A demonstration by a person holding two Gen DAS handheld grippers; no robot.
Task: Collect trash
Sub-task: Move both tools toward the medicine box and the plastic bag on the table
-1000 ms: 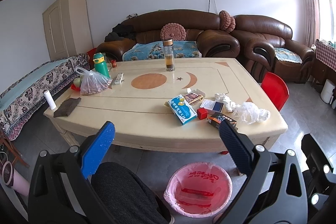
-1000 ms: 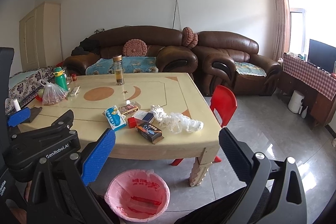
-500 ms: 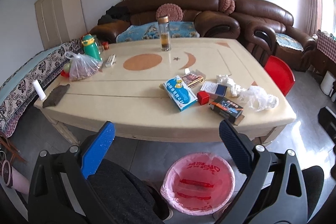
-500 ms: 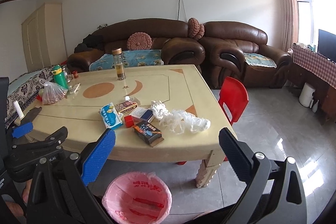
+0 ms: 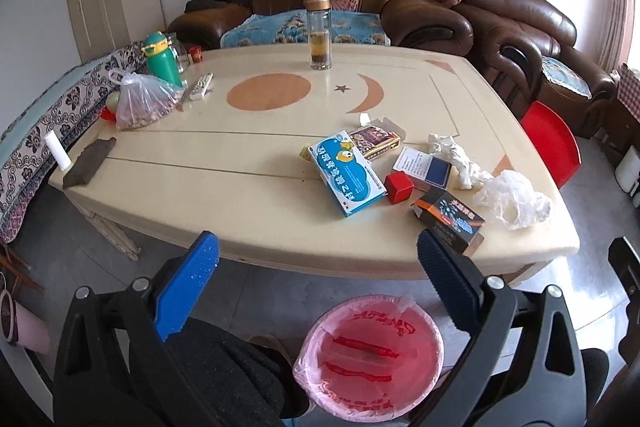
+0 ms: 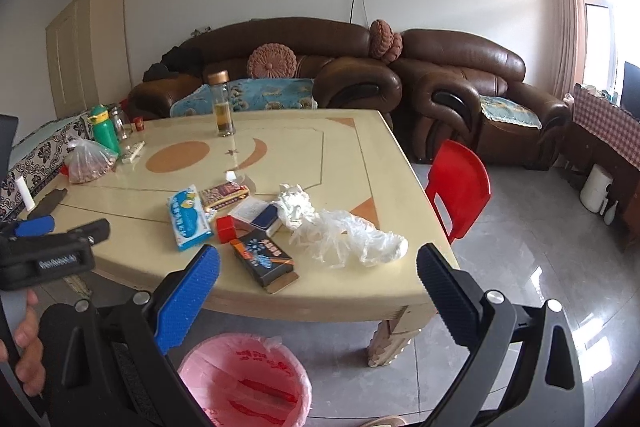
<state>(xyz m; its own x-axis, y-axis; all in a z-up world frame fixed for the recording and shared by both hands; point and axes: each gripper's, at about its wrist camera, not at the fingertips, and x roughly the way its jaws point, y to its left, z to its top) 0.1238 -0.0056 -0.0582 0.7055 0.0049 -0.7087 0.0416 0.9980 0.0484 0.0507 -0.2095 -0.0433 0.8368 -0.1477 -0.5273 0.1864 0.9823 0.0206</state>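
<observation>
Both the left gripper point(image 5: 312, 267) and right gripper point(image 6: 316, 277) gape wide (empty) before the table point(image 5: 248, 211).

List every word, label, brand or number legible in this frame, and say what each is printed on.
Left gripper body: white lettering, likely "GenRobot.AI", blurred here.
Blue box: Chinese characters, too distorted to read.
Black and orange box: Chinese characters, unreadable.
White and blue box: fine print, too small.
Brown box: print unreadable.
Pink bin liner: red characters, unreadable.
</observation>
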